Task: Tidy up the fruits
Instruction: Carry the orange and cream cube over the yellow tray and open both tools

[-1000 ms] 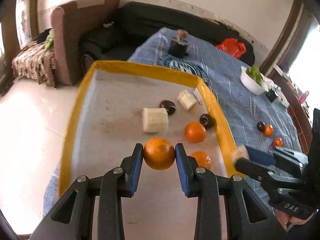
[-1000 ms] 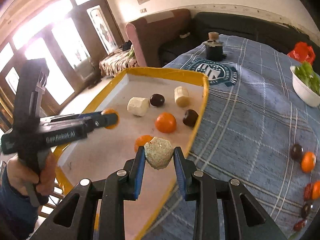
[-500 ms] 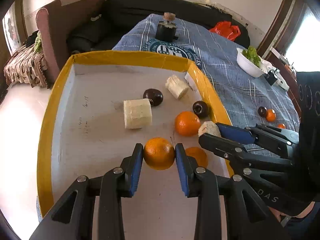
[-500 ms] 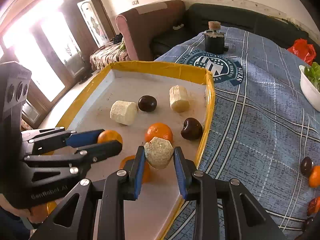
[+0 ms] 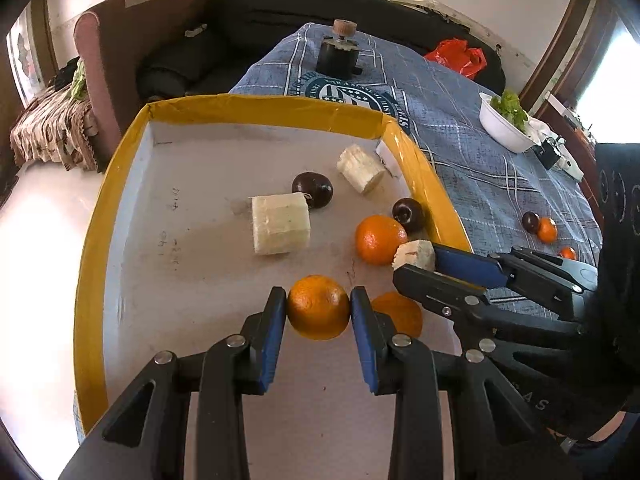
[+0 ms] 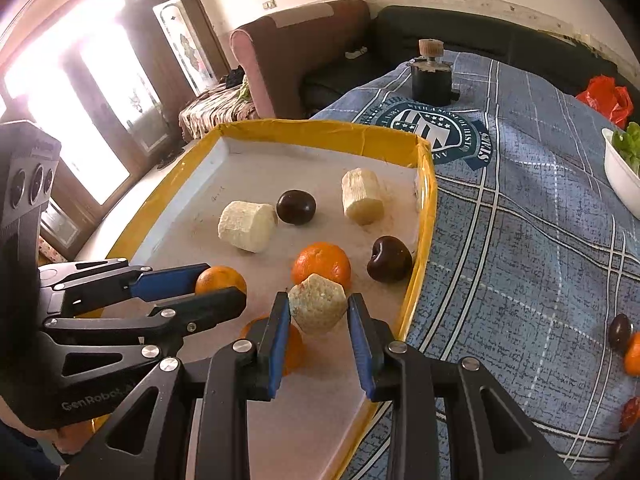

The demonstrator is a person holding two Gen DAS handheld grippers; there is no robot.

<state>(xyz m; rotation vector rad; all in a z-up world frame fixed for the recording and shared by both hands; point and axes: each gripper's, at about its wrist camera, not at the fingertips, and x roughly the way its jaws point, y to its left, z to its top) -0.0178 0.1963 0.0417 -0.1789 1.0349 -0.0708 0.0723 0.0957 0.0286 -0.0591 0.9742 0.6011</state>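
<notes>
Left wrist view: the left claw [image 5: 319, 306] pinches an orange [image 5: 318, 307] between its blue pads, held low over the grey floor of a yellow-rimmed tray [image 5: 96, 240]; whether the orange touches the floor cannot be told; compared with a second ago, both claws have travelled from the tray's near edge to well inside it, and the tray's contents now loom larger and closer; the right claw [image 5: 416, 260] reaches in from the right, pinching a pale banana chunk [image 5: 414, 254] that sits just beside a second orange [image 5: 378, 238]; a third orange [image 5: 400, 312] lies on the tray floor partly behind the left claw's right pad; further in lie two dark plums [image 5: 312, 190] and two more banana chunks [image 5: 281, 224], one near the far right corner; in the right wrist view the right claw [image 6: 318, 314] grips the banana chunk [image 6: 317, 308] above the tray floor, near the tray's right rim [image 6: 424, 248]; both fruits are now over the tray, so the carrying step looks nearly finished, and what probably remains is lowering and letting go; a few loose fruits [image 6: 624, 340] rest on the blue checked cloth [image 6: 520, 240] of the tabletop outside the tray, so the sorting seems only partly done.
</notes>
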